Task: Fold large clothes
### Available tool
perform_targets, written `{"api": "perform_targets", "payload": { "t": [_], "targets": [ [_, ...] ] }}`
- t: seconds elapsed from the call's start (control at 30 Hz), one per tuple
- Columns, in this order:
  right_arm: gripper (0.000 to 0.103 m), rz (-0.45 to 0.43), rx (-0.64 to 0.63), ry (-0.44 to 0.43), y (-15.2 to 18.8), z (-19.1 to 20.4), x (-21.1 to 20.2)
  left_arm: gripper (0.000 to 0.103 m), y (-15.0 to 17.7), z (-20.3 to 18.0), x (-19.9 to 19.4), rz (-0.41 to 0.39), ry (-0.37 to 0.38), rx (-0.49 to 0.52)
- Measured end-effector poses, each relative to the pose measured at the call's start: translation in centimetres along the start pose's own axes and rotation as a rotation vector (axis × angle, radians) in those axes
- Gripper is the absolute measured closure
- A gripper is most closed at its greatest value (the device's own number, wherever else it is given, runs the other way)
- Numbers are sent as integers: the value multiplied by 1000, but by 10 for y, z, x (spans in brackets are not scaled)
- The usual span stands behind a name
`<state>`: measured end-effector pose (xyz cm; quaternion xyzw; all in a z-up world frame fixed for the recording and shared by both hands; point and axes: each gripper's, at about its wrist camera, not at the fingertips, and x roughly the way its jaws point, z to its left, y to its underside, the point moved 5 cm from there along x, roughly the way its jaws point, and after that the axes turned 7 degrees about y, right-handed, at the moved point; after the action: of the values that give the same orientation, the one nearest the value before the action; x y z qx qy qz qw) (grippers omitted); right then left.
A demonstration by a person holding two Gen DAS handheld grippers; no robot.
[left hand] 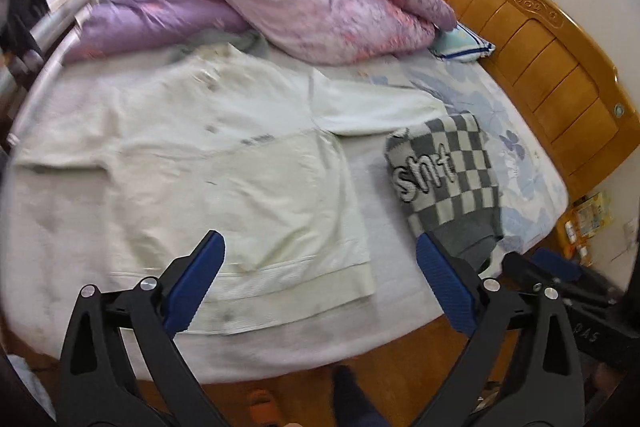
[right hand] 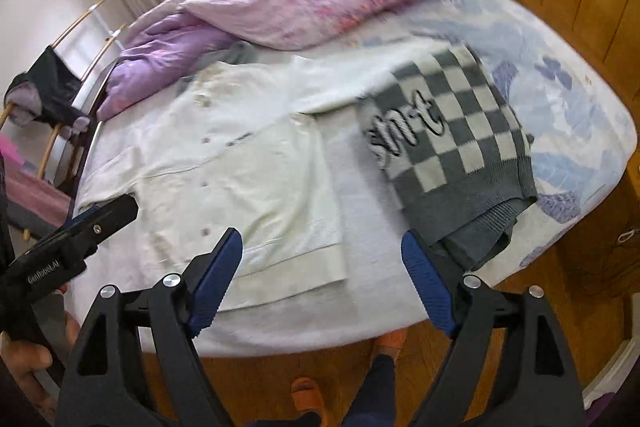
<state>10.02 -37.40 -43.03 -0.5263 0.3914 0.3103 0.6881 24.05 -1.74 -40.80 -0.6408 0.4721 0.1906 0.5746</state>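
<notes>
A large pale cream cardigan [left hand: 224, 163] lies spread flat on the bed, its ribbed hem toward me and one sleeve stretched right. It also shows in the right wrist view [right hand: 240, 155]. A folded grey-and-white checkered sweater [left hand: 444, 171] lies to its right, seen also in the right wrist view [right hand: 452, 131]. My left gripper [left hand: 320, 251] is open and empty, held above the cardigan's hem. My right gripper [right hand: 322, 247] is open and empty above the bed's near edge, between the two garments. The left gripper's body [right hand: 80, 231] shows at the left of the right wrist view.
A crumpled purple-pink quilt [left hand: 280, 3] fills the far side of the bed. A striped pillow [left hand: 464, 43] lies by the wooden headboard [left hand: 540, 39]. The floral sheet [right hand: 560, 99] is bare at the right. Wooden floor and the person's feet [right hand: 304, 399] are below the bed's edge.
</notes>
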Motion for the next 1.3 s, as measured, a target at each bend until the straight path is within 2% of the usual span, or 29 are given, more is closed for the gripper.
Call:
{"api": "perform_targets", "payload": {
  "t": [0.03, 0.07, 0.27, 0.4, 0.53, 0.67, 0.77, 0.93, 1.3],
  "targets": [
    [23, -14, -9, 2, 2, 7, -13, 7, 1, 1, -19, -20, -8, 17],
    [17, -23, -20, 4, 4, 13, -25, 6, 3, 2, -40, -40, -5, 21],
    [15, -123, -60, 7, 7, 34, -112, 6, 5, -4, -135, -135, -15, 13],
    [14, -152, -72, -4, 7, 38, -157, 6, 5, -24, -182, -172, -39, 54],
    [14, -192, -100, -39, 7, 37, -196, 5, 9, -43, -222, -206, -53, 29],
    [14, -235, -131, -46, 9, 26, -220, 5, 19, -67, -244, -233, -86, 34],
    [14, -268, -137, -16, 14, 8, -237, 5, 28, -88, -255, -240, -111, 43],
    [14, -278, -125, -20, 27, -20, -261, 5, 43, -124, -273, -267, -157, 83],
    [14, -341, -202, -8, 45, -38, -309, 5, 66, -168, -316, -305, -164, 61]
  ]
}}
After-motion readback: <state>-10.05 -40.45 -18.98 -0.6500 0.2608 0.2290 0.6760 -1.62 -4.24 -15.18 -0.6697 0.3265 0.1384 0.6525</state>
